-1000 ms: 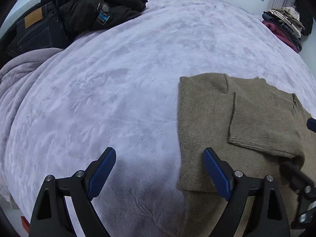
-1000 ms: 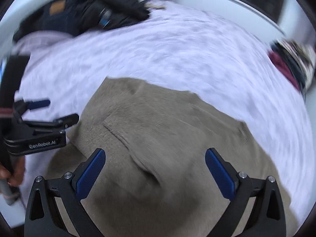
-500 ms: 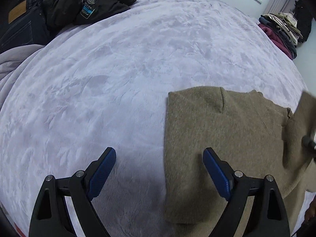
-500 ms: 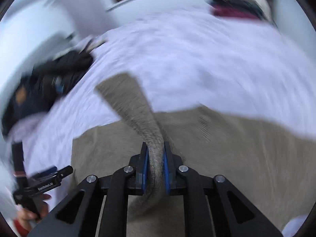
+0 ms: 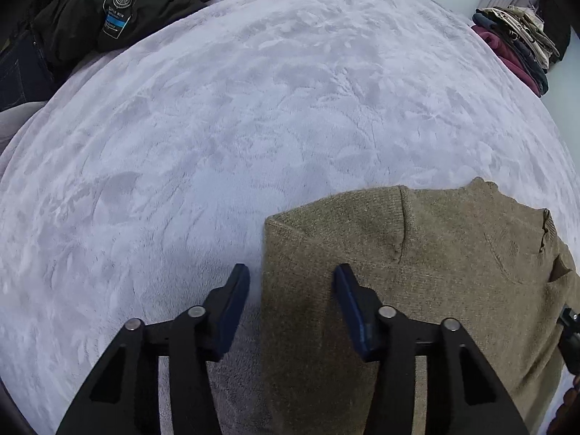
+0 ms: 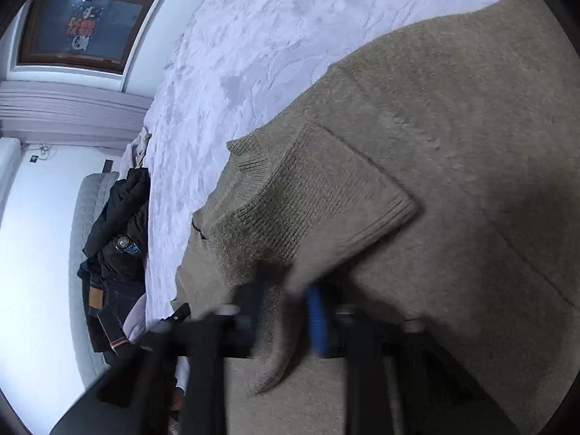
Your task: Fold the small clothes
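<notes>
Close under the left gripper [image 5: 291, 304], the left edge of the brown sweater [image 5: 417, 290] lies between the two blue fingers [image 5: 348, 301]. One second ago they stood wide over the bed; now they are closing around this edge, one on the bedcover side and one over the knit, but the pads do not press the cloth yet. The sweater lies flat on the near right part of the lilac bedcover [image 5: 272, 108], its top edge turned away from the person.

At the right gripper [image 6: 286, 311], the change is bigger. A second ago its fingers were wide open above the sweater; now they are shut tight on a strip of the knit, which I judge to be the sleeve [image 6: 326, 199]. The view is rolled to the side, and the ribbed sleeve is laid across the body of the sweater. So I think the sleeve fold is being made now, and the left side fold is prepared.

Farther out, the bedcover is free to the left of the sweater and beyond it, so there is good room to move. A dark jacket and jeans [image 5: 116, 11] lie at the far left corner, and a pile of folded clothes [image 5: 518, 43] at the far right edge, both well apart from the sweater.
</notes>
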Motion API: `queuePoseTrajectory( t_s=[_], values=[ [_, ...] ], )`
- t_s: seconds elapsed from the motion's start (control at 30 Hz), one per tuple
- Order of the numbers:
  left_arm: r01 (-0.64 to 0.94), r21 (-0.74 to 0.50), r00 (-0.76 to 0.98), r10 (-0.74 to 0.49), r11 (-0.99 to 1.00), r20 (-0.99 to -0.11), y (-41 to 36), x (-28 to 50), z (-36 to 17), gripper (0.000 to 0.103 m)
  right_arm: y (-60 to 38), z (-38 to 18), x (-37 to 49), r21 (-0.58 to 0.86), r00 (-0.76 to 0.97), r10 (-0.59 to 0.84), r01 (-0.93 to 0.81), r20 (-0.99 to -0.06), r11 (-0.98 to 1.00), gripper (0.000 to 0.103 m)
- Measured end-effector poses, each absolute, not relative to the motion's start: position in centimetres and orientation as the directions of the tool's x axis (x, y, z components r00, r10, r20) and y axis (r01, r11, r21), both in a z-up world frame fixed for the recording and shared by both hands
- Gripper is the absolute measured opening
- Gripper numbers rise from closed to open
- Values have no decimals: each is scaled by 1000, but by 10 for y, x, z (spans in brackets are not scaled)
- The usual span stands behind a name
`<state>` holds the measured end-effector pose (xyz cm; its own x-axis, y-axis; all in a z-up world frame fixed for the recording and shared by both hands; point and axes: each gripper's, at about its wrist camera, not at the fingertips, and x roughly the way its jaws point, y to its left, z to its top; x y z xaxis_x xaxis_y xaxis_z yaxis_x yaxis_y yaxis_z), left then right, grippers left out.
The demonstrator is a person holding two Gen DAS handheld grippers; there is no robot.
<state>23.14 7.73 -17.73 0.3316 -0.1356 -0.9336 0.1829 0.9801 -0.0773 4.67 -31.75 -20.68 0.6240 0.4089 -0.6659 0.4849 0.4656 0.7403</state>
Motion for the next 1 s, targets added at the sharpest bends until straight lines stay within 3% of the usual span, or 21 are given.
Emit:
queuePoseTrajectory(
  t_s=[0.2,0.33,0.43,0.53,0.6,0.67,0.73,0.8,0.9,1.0],
  values=[
    [164,-76,352,-131,983,-927,76,233,-176,46,-315,-137,60,702,707,344,298,-618,647,6],
    [148,-72,373,-123,986,-919,82,228,-172,49,-330,-164,35,640,650,283,412,-705,649,6],
    [143,-26,399,-82,989,-913,84,222,-167,59,-335,-198,11,604,575,277,515,-770,608,10],
    [163,6,415,-63,987,-908,88,213,-157,59,-334,-197,-8,608,591,262,518,-763,601,14],
    [180,27,418,-52,983,-907,92,206,-150,59,-329,-189,-15,580,574,248,516,-781,631,18],
    [204,17,407,-69,979,-911,96,194,-142,61,-324,-180,-21,565,561,250,505,-789,652,42],
    [230,-2,398,-96,973,-912,99,180,-137,83,-319,-171,-26,555,554,250,491,-794,672,53],
    [252,4,407,-103,968,-908,97,168,-138,87,-308,-162,-28,547,549,262,457,-794,702,53],
    [262,180,408,60,948,-911,91,162,-165,87,-292,-159,-31,532,529,284,405,-800,744,53],
    [205,112,365,30,972,-931,114,163,-177,87,-276,-160,-35,520,498,303,382,-812,764,53]
  ],
)
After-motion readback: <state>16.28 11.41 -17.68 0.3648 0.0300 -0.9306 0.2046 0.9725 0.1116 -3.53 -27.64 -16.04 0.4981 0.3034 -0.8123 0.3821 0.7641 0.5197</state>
